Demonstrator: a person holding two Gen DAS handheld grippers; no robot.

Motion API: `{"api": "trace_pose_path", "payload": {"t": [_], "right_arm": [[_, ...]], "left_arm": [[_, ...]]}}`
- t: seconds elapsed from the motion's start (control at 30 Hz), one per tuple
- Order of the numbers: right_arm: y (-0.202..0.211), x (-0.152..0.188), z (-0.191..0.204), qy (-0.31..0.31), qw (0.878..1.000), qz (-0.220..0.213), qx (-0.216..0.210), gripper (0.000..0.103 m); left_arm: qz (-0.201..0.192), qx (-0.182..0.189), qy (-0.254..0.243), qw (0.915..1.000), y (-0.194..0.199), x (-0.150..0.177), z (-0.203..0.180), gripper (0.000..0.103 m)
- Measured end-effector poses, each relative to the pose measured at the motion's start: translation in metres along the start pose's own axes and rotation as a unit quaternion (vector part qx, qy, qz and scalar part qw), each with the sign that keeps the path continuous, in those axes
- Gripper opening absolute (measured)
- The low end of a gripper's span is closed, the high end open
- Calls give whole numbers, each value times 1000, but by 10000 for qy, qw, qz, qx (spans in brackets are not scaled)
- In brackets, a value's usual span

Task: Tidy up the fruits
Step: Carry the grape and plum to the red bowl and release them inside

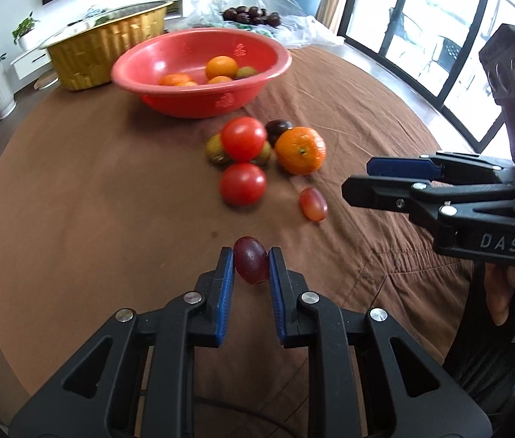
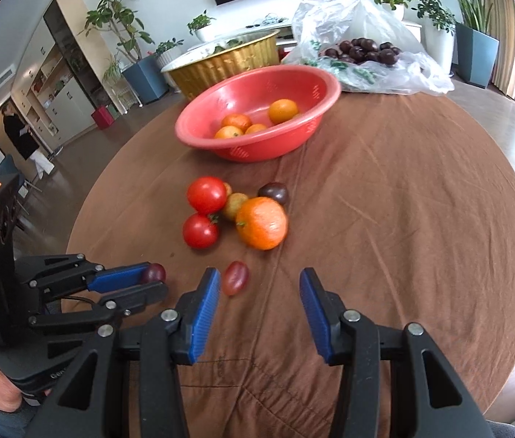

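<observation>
Brown cloth covered the round table (image 2: 421, 219), and a red bowl (image 1: 199, 69) holding oranges sat well ahead of both claws. Between bowl and claws lay a loose cluster: an orange (image 1: 300, 150), two tomatoes (image 1: 243, 184) and smaller fruit. Nearer, a pale red grape (image 2: 235, 277) lay just ahead of the right claw (image 2: 259, 304), beside its left finger, long axis pointing away; those jaws stood apart and empty. The left claw (image 1: 251, 268) was clamped on a dark grape (image 1: 251, 264) across its narrow middle, long axis roughly upright. Grapes likely are light, slick and easily crushed, so a gentle squeeze seemed wise.
</observation>
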State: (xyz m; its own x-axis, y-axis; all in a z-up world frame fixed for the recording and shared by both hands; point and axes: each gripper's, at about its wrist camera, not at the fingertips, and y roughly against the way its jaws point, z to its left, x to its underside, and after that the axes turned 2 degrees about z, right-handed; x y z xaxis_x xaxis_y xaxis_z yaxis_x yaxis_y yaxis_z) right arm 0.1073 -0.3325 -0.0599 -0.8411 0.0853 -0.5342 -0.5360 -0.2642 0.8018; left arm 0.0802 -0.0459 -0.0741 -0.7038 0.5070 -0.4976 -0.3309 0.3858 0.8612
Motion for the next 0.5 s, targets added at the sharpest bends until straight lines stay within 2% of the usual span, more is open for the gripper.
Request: {"api": "trace_pose_path", "payload": {"t": [0.27,0.5], "right_arm": [[-28,2,27,369,9985,332,248,43],[-37,0,30,457,9970,382,503,40]], "left_arm": [[-146,31,280,9995,14,14,25,17],[-221,128,340,9991,15,13,27,17]]}}
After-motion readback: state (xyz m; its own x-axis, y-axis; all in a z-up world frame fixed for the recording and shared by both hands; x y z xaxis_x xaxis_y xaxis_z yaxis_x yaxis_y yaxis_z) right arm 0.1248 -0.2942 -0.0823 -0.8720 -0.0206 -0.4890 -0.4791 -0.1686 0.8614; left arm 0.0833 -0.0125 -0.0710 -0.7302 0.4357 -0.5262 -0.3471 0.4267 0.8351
